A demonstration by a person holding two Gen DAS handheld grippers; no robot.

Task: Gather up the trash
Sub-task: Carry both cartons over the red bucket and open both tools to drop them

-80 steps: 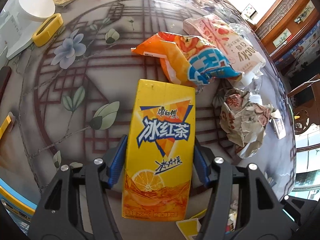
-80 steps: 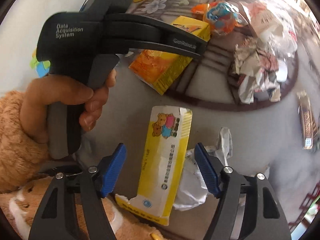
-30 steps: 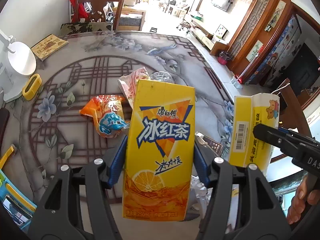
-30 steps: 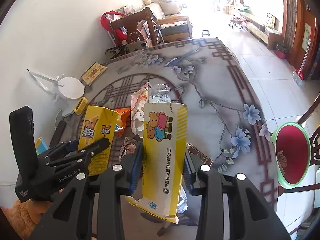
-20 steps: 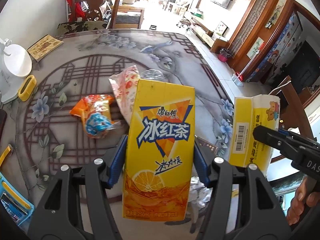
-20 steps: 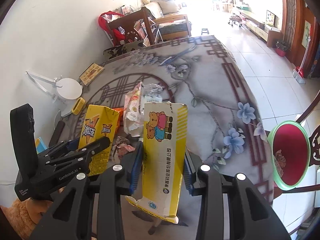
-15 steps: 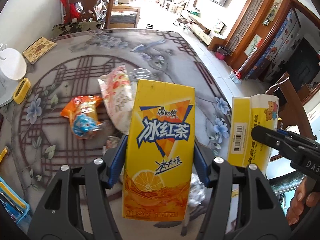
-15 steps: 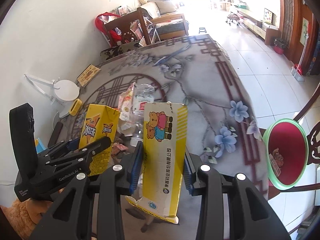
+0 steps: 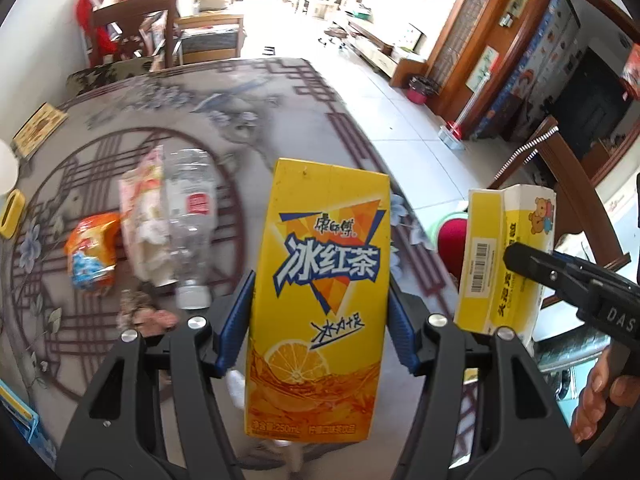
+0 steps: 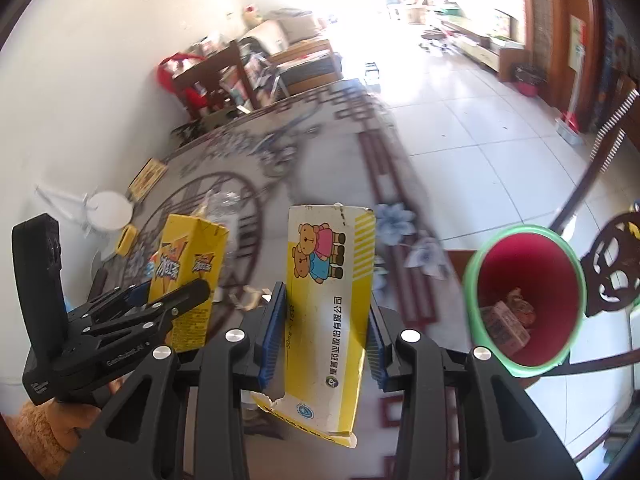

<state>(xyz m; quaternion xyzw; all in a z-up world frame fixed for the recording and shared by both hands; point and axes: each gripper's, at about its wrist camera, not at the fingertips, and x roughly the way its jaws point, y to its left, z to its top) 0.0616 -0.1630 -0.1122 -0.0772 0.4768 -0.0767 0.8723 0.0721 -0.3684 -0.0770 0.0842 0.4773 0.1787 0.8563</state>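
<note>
The left tool (image 9: 320,316) clamps an upright yellow tea carton (image 9: 318,296). Left of the carton, a clear bottle (image 9: 191,224) and an orange wrapper (image 9: 91,256) lie on the surface (image 9: 280,120); right of it, a yellow bear box (image 9: 506,256).

Tea carton (image 9: 318,280) showing yellow-orange with orange-slice print; box (image 10: 332,312) showing yellow-white with cartoon bears; bin (image 10: 528,300) showing red inside, green rim.

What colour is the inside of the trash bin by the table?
The trash bin is red inside, with a green rim. The right wrist view shows it best.
</note>
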